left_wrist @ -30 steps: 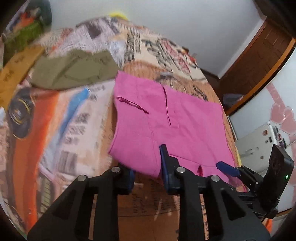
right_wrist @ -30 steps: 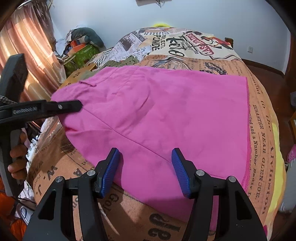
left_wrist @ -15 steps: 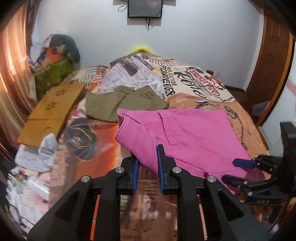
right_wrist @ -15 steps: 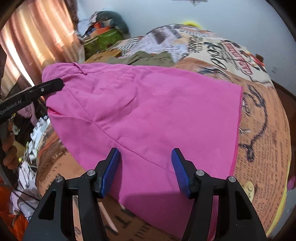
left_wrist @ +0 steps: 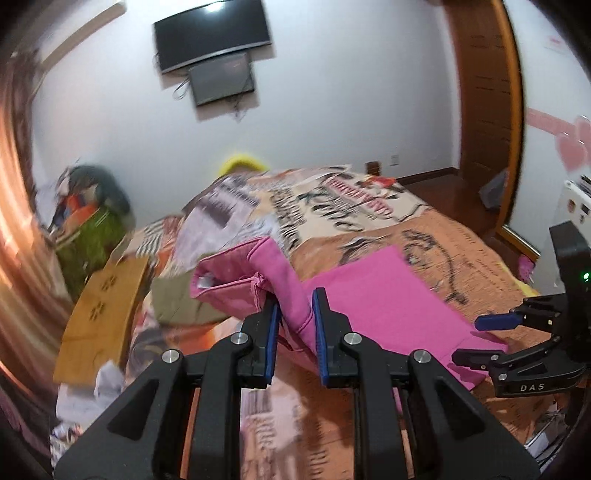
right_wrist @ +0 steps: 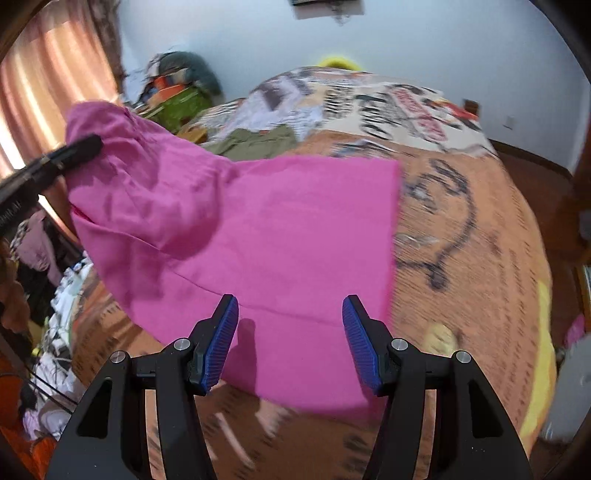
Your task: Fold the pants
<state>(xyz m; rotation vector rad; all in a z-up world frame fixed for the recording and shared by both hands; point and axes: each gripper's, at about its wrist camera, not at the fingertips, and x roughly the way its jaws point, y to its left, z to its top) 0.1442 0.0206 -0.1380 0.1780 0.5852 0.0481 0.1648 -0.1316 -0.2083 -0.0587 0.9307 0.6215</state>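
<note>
The left gripper [left_wrist: 295, 332] is clamped on the waist end of the pink pants [left_wrist: 388, 306]. It holds that end up off the bed [left_wrist: 461, 240], so the cloth bunches and folds over between the two blue pads. The rest of the pants lies flat on the bed, with the far edge straight across the orange cover.

The right gripper [right_wrist: 290, 341] has its blue pads wide apart. It holds nothing. It sits just over the near edge of the pants, and the pink cloth shows between the pads. From the left camera, this gripper [left_wrist: 491, 338] is seen on the right side, with one pad above the edge of the cloth and one below it.

From the right camera, the pants [right_wrist: 277, 236] rise up on the left, where the black tip of the left gripper [right_wrist: 70, 153] pinches them. The lifted part sags in soft folds.

Green clothes [right_wrist: 255, 142] lie on the bed behind the pants. A brown board [left_wrist: 103, 314] sits at the left of the bed. A heap of stuff [left_wrist: 88, 206] is piled in the corner by the curtain [right_wrist: 48, 81]. A TV [left_wrist: 210, 33] hangs on the white wall, with a smaller dark screen [left_wrist: 221, 79] under it. A wooden door [left_wrist: 484, 92] is on the right. The picture is blurry in places.
</note>
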